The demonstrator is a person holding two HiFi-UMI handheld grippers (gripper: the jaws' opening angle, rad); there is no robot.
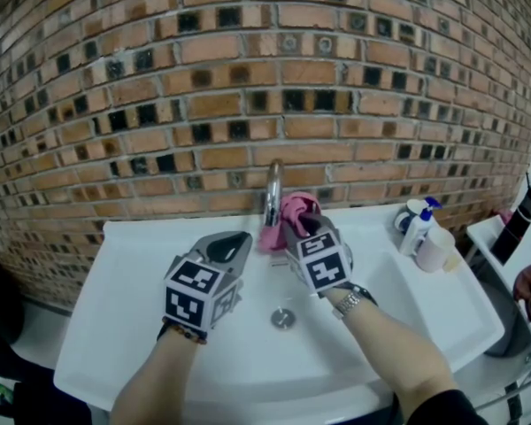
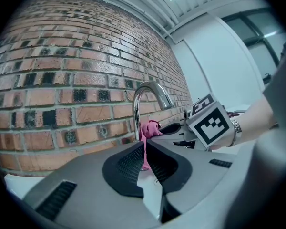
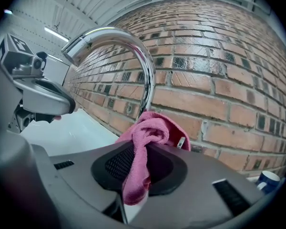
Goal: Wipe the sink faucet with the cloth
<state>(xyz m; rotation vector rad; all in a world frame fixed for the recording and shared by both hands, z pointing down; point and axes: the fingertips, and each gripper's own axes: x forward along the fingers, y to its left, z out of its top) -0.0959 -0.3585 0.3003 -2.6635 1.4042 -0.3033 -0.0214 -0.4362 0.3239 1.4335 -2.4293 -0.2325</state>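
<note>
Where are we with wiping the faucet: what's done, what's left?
Done: the pink cloth is picked up and clamped between the right gripper's jaws. In hand: the cloth sits against the lower stem of the faucet. Left: the curved neck and spout have no cloth on them now, and whether they were wiped already cannot be told. The left gripper is shut and empty over the sink.
</note>
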